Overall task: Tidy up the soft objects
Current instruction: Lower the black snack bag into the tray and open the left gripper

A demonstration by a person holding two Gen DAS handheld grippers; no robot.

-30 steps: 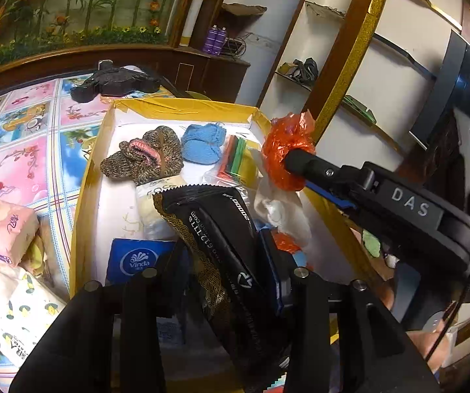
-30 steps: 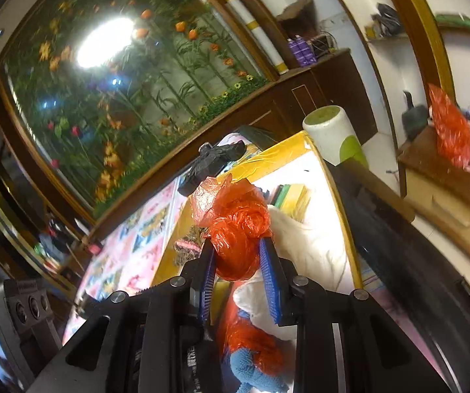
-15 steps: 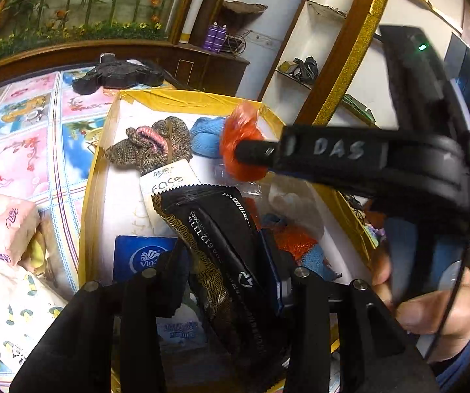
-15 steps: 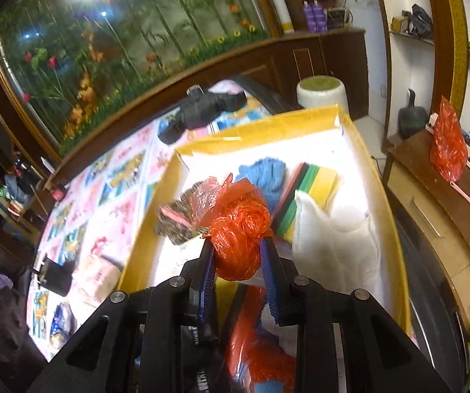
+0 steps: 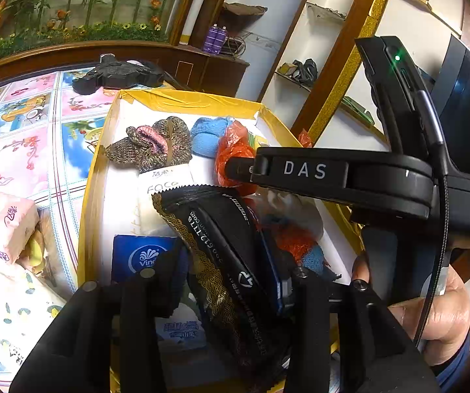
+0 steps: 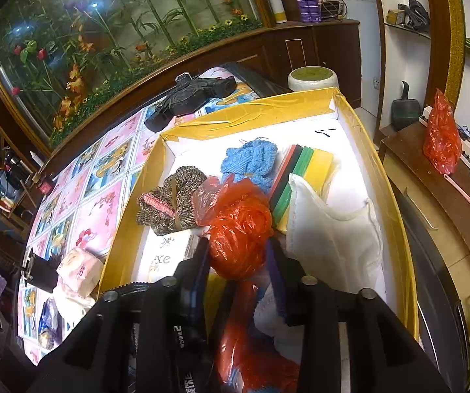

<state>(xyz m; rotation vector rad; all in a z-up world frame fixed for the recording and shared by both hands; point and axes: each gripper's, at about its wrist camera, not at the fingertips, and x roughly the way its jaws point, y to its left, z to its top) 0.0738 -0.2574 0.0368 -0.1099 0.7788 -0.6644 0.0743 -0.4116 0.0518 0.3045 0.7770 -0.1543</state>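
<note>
Over the yellow box (image 5: 182, 103), black packet (image 5: 222, 229) lengthwise in left jaws, orange bag (image 6: 240, 229) in right jaws.

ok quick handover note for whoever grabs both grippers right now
Left gripper: shut on the black gold-patterned foil packet, over the yellow-rimmed box.
Right gripper: shut on the crumpled red plastic bag, above the box's middle.
Already in the box: brown-and-pink knitted piece, blue knitted piece, white cloth mask.
Left to do: set both held items down; the pink tissue pack lies outside on the patterned tablecloth.
</note>
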